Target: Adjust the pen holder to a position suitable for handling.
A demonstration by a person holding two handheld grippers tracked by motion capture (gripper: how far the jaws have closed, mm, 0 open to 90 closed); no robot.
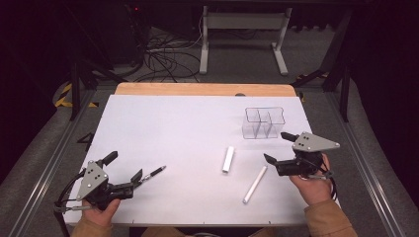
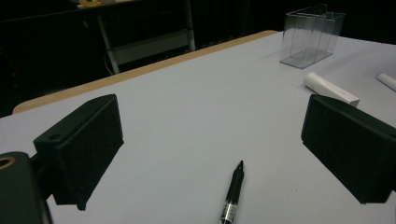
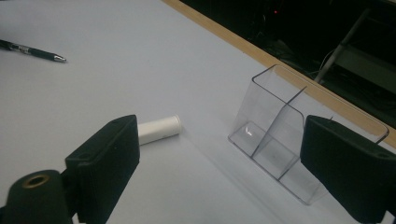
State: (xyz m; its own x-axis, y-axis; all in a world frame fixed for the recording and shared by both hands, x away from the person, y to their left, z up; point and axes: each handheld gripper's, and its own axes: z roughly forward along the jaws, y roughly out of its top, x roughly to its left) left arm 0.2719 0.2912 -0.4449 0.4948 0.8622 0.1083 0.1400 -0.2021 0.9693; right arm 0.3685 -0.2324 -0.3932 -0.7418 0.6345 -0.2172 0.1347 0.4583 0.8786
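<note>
- The pen (image 2: 233, 193) lies flat on the white counter (image 1: 173, 128), just in front of the left claw (image 1: 126, 174), its tip pointing away from that claw. In the high view one jaw tip sits at or against the pen's near end; whether it touches I cannot tell.
- Handling, by my judgement: the pen is light, stiff and slender, with a smooth barrel that could roll or slip. The mid-barrel, pinched across its width, looks the soundest hold.
- The left claw is spread wide, and nothing lies between the pads (image 2: 88, 144). The left hand (image 1: 101, 207) holds it low at the near left corner of the counter, jaws angled forward and to the right.
- Two white cylinders lie mid-counter: the shorter tube (image 1: 228, 159) and a longer thin stick (image 1: 255, 184), near each other but apart. Both look light and rigid, and both look prone to rolling.
- The clear divided organiser (image 3: 275, 140) stands upright at the far right of the counter. It is thin-walled plastic, probably light enough to tip or slide if knocked.
- The right claw (image 1: 276, 147) is also spread and holds nothing. It hangs above the counter, beside the organiser and just beyond the stick.
- The right hand (image 1: 312, 183) grips it from below, jaws pointing left across the counter.
</note>
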